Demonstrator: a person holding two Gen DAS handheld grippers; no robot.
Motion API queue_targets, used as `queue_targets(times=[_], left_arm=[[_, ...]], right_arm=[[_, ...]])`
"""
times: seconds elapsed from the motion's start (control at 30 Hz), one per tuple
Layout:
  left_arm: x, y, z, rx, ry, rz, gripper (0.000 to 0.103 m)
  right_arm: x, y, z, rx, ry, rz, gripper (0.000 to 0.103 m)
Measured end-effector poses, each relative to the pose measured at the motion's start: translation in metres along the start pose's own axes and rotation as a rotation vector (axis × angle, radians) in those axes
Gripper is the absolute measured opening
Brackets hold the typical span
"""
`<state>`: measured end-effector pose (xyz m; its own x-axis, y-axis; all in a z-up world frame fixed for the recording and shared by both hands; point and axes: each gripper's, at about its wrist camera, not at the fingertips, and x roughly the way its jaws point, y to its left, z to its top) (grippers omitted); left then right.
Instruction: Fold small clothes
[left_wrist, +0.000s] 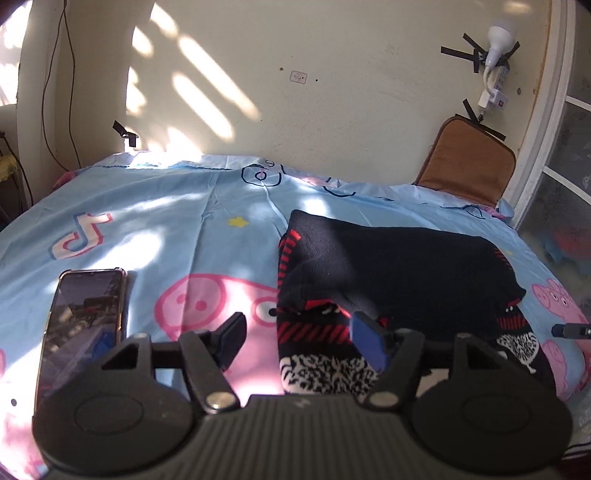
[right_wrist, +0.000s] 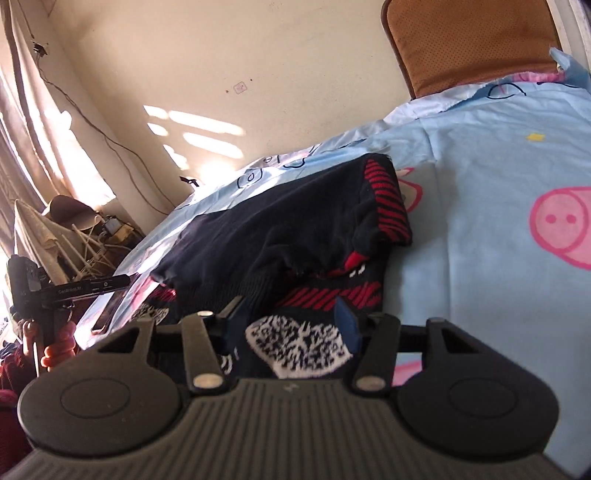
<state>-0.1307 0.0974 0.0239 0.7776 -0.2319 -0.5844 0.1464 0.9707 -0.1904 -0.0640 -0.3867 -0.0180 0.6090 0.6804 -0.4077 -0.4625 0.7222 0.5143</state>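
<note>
Sunlight falls in patches over a cream wall (left_wrist: 332, 92) and a bed covered by a light blue cartoon sheet (left_wrist: 166, 221).

On that sheet lies a dark navy sweater (left_wrist: 388, 266) with red stripes and black-and-white speckled patches, its upper part folded over itself. In the left wrist view it fills the centre right of the frame; in the right wrist view it sits at centre, running toward the upper middle.

Low in the left wrist view, the left tool (left_wrist: 299, 338) stands with its jaws apart and nothing pressed between them. Its blue pad (left_wrist: 367, 341) hangs over the sweater's lower edge, while the other finger is over the pink pig print. The right tool (right_wrist: 291, 326) is likewise spread open, gripping nothing, with the speckled patch of the sweater seen in the gap between its fingers.

A phone (left_wrist: 81, 328) lies face up on the sheet at lower left of the left wrist view, well apart from the sweater. A brown cushion (left_wrist: 465, 162) leans against the wall at upper right. A white bulb (left_wrist: 498, 37) is taped to the wall above it. A hand (right_wrist: 55, 347) shows at the lower left edge of the right wrist view.
</note>
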Motion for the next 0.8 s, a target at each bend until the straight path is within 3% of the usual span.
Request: queue_targets(times=[0.13,0.27,0.33,0.37,0.43,0.47,0.53,0.6,0.8], left_arm=[[-0.019,0.003,-0.021,-0.040,0.068,-0.055,0.065],[-0.008,0.003,-0.039,-0.089,0.150,-0.081,0.065],[0.000,0.003,-0.048,-0.125,0.199,-0.104,0.061],[-0.003,0.000,-0.053,-0.119,0.181,-0.096,0.060],[-0.006,-0.007,-0.057,-0.109,0.195,-0.125,0.035],[-0.006,-0.009,-0.059,-0.116,0.212,-0.144,0.012],[-0.008,-0.013,-0.062,-0.108,0.208,-0.131,0.008],[-0.013,-0.013,-0.060,-0.129,0.191,-0.143,0.007],[-0.028,0.007,-0.022,-0.308,0.037,-0.256,0.007]], right_arm=[[-0.017,-0.006,-0.028,0.119,0.041,0.040,0.056],[-0.008,-0.014,-0.052,0.209,0.065,0.029,0.054],[-0.005,-0.014,-0.059,0.245,0.052,0.062,0.047],[-0.002,-0.013,-0.060,0.252,0.054,0.074,0.043],[0.004,-0.009,-0.065,0.247,0.083,0.094,0.018],[0.009,-0.006,-0.068,0.245,0.107,0.109,0.011],[0.011,-0.001,-0.070,0.226,0.116,0.109,0.008],[0.003,0.002,-0.063,0.210,0.082,0.112,0.007],[-0.051,-0.008,-0.016,0.207,-0.180,0.111,0.007]])
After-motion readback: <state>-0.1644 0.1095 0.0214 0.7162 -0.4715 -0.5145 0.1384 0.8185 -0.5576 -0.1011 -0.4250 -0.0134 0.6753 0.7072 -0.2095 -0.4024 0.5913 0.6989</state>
